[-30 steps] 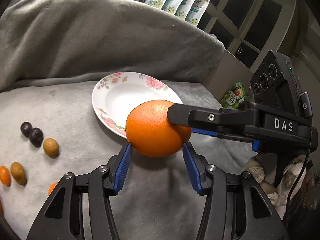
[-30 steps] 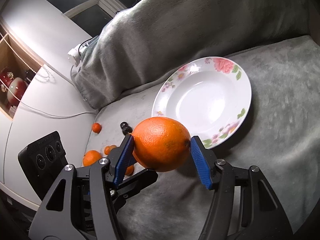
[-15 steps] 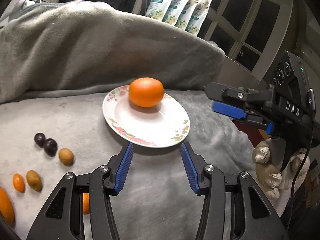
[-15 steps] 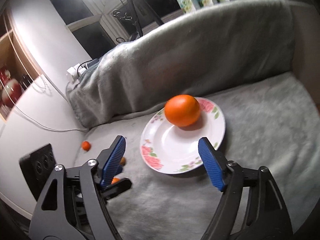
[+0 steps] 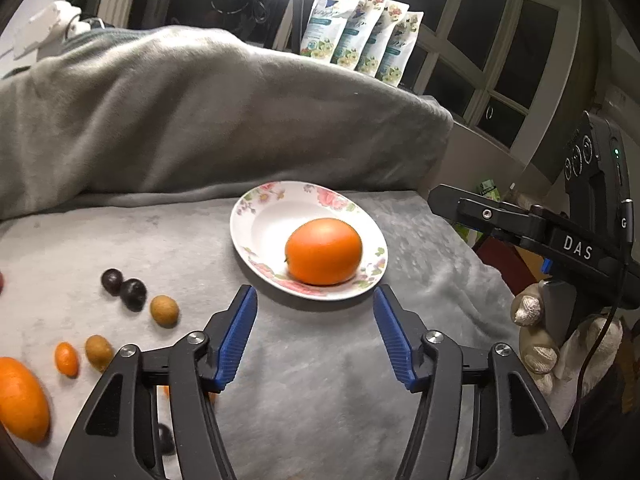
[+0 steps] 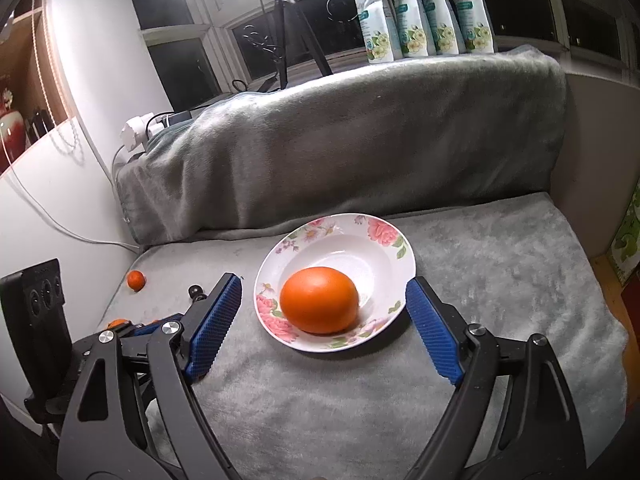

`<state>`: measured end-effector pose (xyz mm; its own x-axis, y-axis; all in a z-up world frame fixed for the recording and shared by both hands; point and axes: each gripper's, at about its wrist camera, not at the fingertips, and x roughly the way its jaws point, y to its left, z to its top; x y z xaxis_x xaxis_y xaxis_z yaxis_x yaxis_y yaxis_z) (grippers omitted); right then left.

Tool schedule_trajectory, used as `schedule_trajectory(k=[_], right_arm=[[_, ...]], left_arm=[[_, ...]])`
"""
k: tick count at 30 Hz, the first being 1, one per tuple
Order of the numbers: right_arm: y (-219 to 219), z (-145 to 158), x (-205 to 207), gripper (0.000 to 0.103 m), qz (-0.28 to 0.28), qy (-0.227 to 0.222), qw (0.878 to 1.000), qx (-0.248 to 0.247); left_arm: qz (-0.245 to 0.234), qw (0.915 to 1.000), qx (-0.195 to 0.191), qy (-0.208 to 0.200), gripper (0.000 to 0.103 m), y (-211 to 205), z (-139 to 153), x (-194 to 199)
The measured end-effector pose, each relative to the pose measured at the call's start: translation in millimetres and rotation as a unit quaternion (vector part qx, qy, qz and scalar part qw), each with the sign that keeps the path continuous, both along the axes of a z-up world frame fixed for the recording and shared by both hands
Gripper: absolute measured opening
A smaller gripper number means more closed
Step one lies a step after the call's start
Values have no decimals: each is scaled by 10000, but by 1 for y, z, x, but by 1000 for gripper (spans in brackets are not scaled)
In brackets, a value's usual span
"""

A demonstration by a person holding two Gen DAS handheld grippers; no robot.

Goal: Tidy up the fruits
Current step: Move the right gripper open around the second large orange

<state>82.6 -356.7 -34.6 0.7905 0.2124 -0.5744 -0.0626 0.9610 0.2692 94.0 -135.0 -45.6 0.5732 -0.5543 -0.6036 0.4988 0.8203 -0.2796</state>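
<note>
Grey fleece blanket (image 5: 312,380) covers the surface and the raised back behind it; dark window panes and a row of flowered pouches (image 6: 420,12) sit beyond.

Orange (image 5: 323,251) rests in the flowered plate (image 5: 256,220), toward the rim nearest the cameras, free of both tools. Its long axis lies roughly level, running left-right across the plate in both views; the stem-end dimple seems to face left in the left wrist view, though blur makes that uncertain.

Right gripper (image 6: 320,320): jaws wide, just been opening, nothing between them. Left gripper (image 5: 314,334): jaws about half spread, also just been opening, empty.

Step in hand, as judged: clearing off after the drop, then the next fruit. Small fruits (image 5: 120,304) lie loose at left, with another orange (image 5: 22,398) at the frame edge. Advice: back away without nudging the plate, since the round orange could roll; approach small pieces from above, jaws narrowed, one at a time.
</note>
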Motion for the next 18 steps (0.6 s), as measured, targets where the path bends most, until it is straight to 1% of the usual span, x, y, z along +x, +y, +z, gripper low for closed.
schedule_trajectory(k=[1,3,5,8,10,11,18], right_arm=[[2,0,-1,91,11,-2,10000,-12],[4,0,-3,93,34,-15,10000,-24],[8,0,-4,93,44,-16,10000,-39],[12,0,-5,94,82,-3,10000,-46],[16,1,-5,99,121,-12,9999,-50],[17,1,-5,100,139,-20,9999,-53],[36,2,-3,102,411,-15,9991,-90]], left_arm=[[9,10000,29,-33,61,1,1,-2],[35,9999,73,-89,67,3,2,-6],[92,9999,77,-106,69,8,3,-10],[203,9997,100,-135,77,15,5,-14],[276,9994,118,-159,78,21,5,-17],[331,9992,134,-153,81,25,5,-18],[775,9966,263,-111,81,60,3,-25]])
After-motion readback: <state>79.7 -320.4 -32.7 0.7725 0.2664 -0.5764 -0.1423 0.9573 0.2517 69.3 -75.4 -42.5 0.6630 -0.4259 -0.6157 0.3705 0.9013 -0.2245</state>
